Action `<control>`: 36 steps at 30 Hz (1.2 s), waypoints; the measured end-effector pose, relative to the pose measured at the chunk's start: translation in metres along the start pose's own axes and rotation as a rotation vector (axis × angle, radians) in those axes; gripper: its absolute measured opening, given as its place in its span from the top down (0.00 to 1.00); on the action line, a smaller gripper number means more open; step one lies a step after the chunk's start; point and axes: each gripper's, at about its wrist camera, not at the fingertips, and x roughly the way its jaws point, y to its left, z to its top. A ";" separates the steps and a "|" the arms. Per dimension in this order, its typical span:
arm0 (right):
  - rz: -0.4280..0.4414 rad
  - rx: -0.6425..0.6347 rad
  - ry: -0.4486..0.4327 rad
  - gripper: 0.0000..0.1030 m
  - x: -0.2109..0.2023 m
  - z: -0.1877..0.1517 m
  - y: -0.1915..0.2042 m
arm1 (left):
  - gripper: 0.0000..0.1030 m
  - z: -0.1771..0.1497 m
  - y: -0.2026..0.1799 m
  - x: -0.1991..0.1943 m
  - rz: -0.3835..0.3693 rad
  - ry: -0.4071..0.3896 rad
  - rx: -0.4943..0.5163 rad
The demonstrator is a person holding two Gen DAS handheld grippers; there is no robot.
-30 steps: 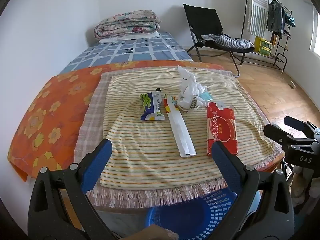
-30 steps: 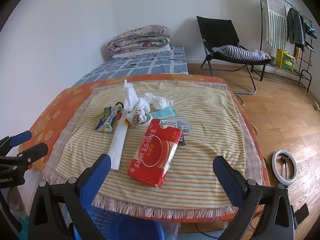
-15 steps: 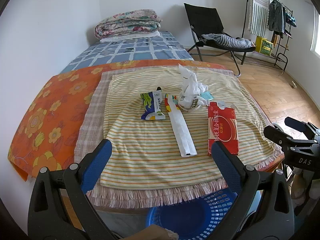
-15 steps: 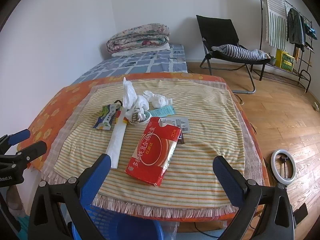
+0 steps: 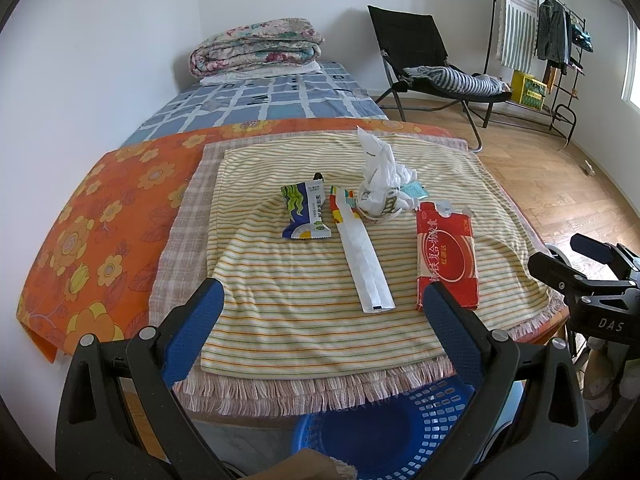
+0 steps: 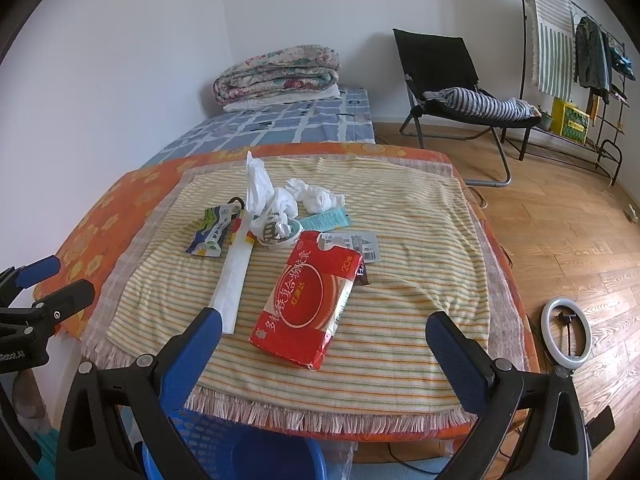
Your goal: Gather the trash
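Both grippers (image 5: 320,320) (image 6: 322,344) spread wide, empty; blue basket (image 5: 384,436) partly hidden, seemingly beneath table edge

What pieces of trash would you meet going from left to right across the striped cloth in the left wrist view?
Green and blue snack wrapper → long white paper sleeve → crumpled white plastic bag → red tissue pack.

white walls | wood floor (image 6: 560,240) | black folding chair (image 6: 440,68) | clothes rack (image 6: 580,60) | bed (image 5: 260,100)
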 end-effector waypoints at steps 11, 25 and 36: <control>0.000 -0.007 0.012 0.00 0.003 -0.004 0.002 | 0.02 0.000 -0.001 0.000 0.003 0.000 0.001; 0.000 -0.010 0.030 0.00 0.005 -0.004 0.001 | 0.02 0.000 -0.001 0.000 0.004 0.001 0.002; 0.001 -0.029 0.037 0.00 0.006 -0.005 0.005 | 0.02 0.000 -0.001 0.000 0.005 0.002 0.003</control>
